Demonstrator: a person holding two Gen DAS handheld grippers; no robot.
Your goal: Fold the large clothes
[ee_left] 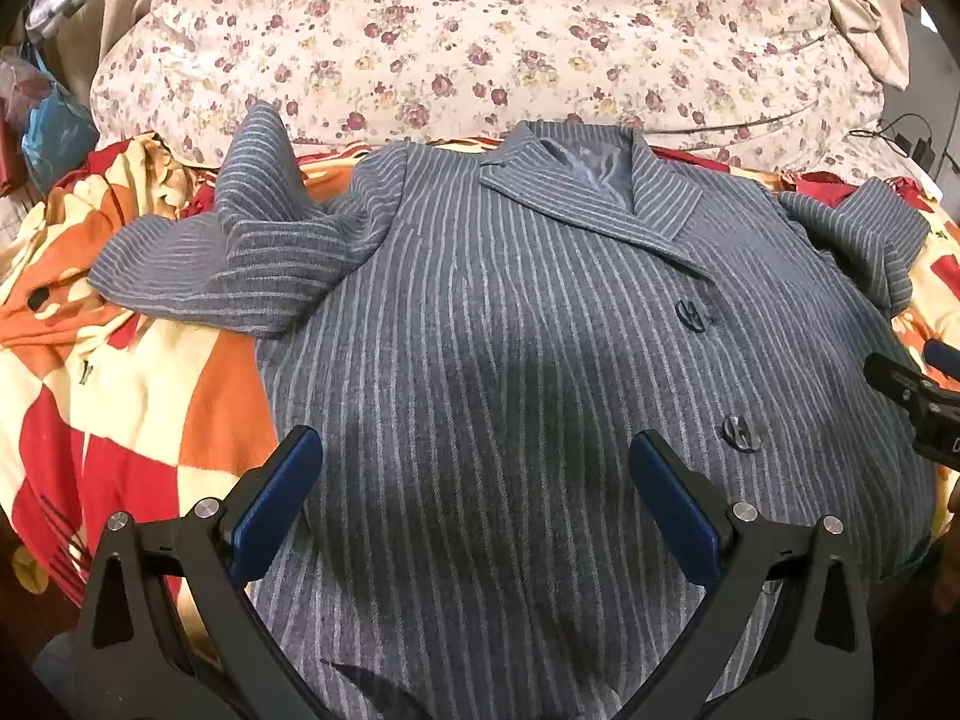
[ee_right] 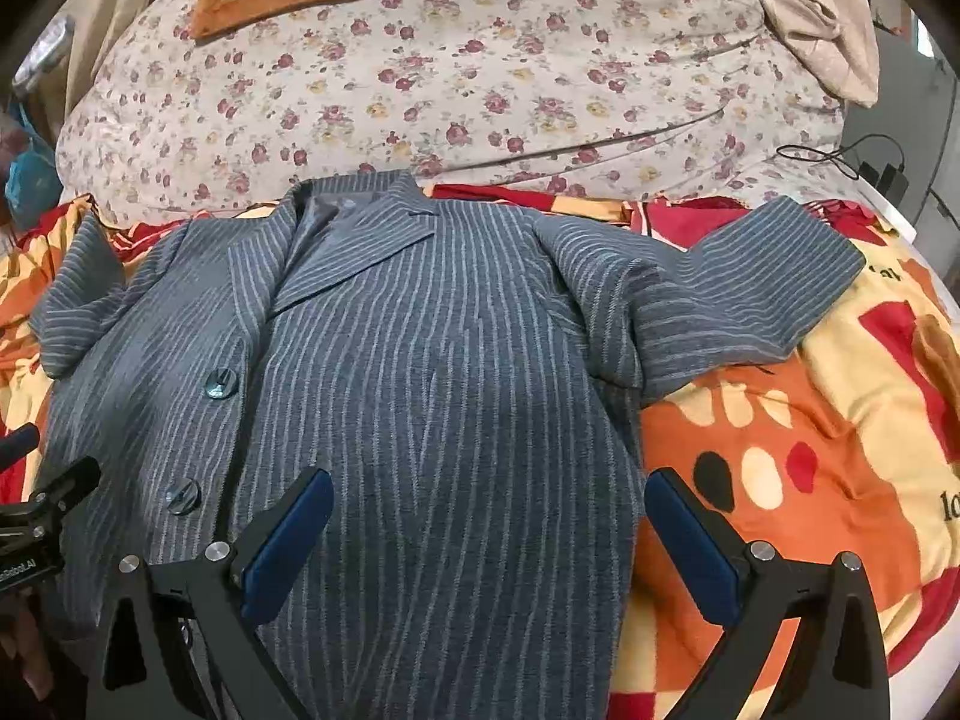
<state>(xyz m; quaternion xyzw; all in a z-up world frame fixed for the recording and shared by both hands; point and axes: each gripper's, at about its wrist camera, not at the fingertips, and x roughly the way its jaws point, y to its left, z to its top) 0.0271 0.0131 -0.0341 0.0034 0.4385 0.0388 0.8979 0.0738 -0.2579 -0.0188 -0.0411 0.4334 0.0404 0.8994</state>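
A grey pinstriped jacket (ee_left: 510, 330) lies front up on the bed, collar away from me, with two dark buttons. Its left sleeve (ee_left: 240, 258) is crumpled and folded on itself; its right sleeve (ee_right: 738, 294) lies spread out to the side. My left gripper (ee_left: 474, 498) is open and empty, hovering over the jacket's left front. My right gripper (ee_right: 489, 540) is open and empty over the jacket's right front, its right finger above the jacket's edge. The right gripper also shows at the right edge of the left wrist view (ee_left: 924, 402), and the left gripper at the left edge of the right wrist view (ee_right: 42, 516).
An orange, red and cream blanket (ee_right: 780, 480) covers the bed under the jacket. A floral duvet (ee_left: 480, 48) is heaped behind the collar. A beige cloth (ee_right: 810, 12) lies at the far right. Cables and a charger (ee_right: 870, 168) are at the right, bags (ee_left: 48, 120) at the left.
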